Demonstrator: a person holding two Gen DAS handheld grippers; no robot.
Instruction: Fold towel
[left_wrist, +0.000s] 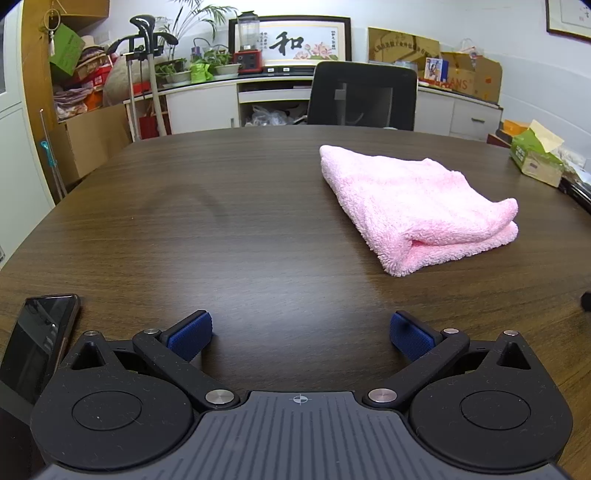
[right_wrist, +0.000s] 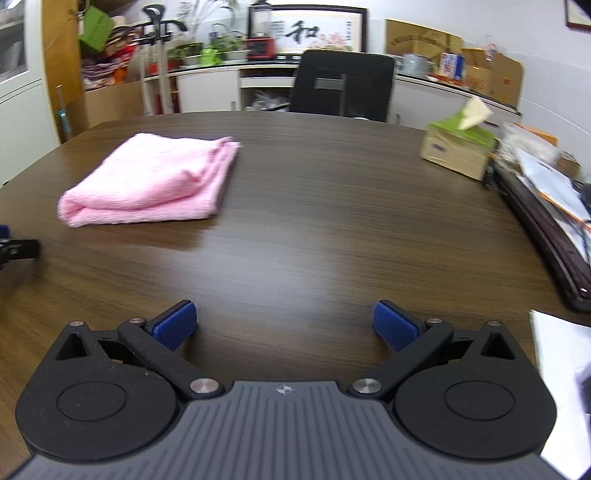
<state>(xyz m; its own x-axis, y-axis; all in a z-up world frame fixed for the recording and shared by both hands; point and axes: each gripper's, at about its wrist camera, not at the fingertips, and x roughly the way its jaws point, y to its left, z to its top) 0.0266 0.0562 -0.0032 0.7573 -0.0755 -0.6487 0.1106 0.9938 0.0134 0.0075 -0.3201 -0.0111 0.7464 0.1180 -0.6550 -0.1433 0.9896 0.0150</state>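
Cluttered office shelving and one black mesh chair (left_wrist: 364, 96) are forming the backdrop behind a dark wood-grain worktop (left_wrist: 229, 236). Low in the left wrist view, the left gripper (left_wrist: 300, 334) is hovering with its jaws spread wide and gripping nothing; low in the right wrist view, the right gripper (right_wrist: 283, 325) is doing the same, jaws wide and empty. Both are sitting well back from the cloth, which suggests the folding is judged complete or nearly so. Moving outward, one pink towel (left_wrist: 413, 206) is lying right of centre in the left view and left of centre (right_wrist: 151, 181) in the right view, so it is resting between the two grippers, doubled over into stacked layers with its rounded fold facing the cameras. One dark phone (left_wrist: 35, 343) is lying at the lower left of the left view, beside that gripper. One green tissue box (right_wrist: 458, 147) is standing at the upper right, well apart from the towel.
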